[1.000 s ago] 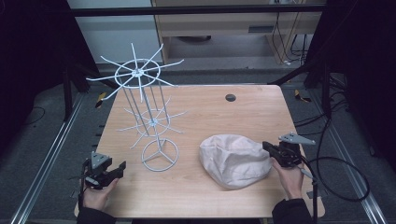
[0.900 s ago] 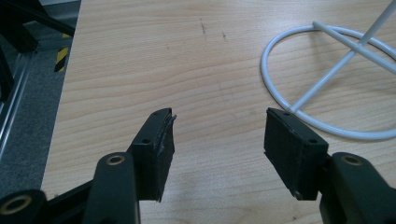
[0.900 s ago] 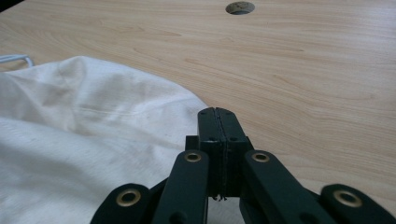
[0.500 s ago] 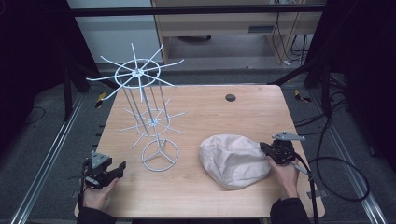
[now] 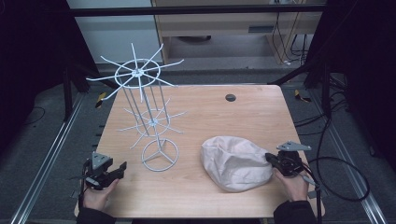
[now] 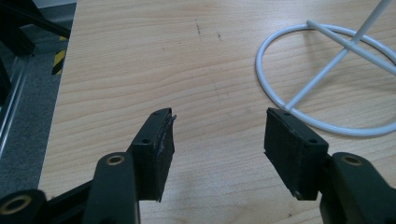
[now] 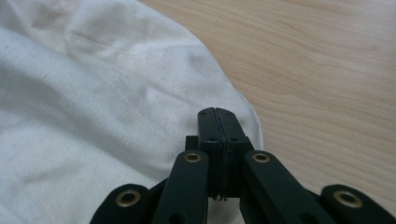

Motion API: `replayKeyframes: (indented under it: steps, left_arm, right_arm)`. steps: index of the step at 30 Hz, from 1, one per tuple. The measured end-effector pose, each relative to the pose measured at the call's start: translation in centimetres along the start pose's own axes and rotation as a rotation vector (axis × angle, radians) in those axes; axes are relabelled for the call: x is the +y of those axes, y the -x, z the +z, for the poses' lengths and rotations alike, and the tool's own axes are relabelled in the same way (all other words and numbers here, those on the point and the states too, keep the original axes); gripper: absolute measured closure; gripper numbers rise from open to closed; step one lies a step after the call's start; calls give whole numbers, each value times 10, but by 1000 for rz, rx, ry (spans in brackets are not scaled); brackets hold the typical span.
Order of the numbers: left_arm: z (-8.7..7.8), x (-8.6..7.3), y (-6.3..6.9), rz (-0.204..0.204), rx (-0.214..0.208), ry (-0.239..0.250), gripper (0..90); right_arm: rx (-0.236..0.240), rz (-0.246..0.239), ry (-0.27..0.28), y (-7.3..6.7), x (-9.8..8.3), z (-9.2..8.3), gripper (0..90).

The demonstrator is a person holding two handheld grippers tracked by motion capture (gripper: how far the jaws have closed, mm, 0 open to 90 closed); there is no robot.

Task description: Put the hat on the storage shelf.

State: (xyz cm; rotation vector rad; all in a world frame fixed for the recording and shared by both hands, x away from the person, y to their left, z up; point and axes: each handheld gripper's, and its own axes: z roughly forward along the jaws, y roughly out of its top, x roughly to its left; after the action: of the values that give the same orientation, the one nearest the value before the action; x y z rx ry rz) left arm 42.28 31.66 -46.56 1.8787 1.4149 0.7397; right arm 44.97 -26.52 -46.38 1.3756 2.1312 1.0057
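While the right hand-held gripper (image 7: 218, 114) rests on the table (image 5: 261, 112), jaws pressed together over the white cloth's (image 5: 236, 162) near edge | left hand-held gripper (image 6: 217, 140) — jaws apart, empty — wire rack's (image 5: 149, 119) base ring just ahead-right.

The table (image 5: 243, 116) is smooth wood with pale grain. The rack (image 5: 149, 121) is shiny white wire. The hat (image 5: 233, 161) is soft, matt cloth. The right gripper (image 7: 218, 114) is matt black.
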Motion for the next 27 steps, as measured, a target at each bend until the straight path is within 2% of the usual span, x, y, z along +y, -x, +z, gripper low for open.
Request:
replayKeyframes:
  steps: [4,9,19,23,27]
  left_arm:
    - [0,0,0,-2,-1,1,422]
    - [0,0,0,1,-3,0,422]
    - [-1,0,0,1,-3,1,422]
    - [-1,0,0,1,-2,1,422]
    - [-1,0,0,1,0,0,422]
  right_arm:
    - [12,-5,7,-1,-6,-5,900]
    - [34,-36,6,-12,-16,-15,900]
    - [52,-74,2,-28,-24,-25,898]
    - [52,-80,0,-29,-25,-27,894]
    - [54,-88,22,-28,-22,-31,882]
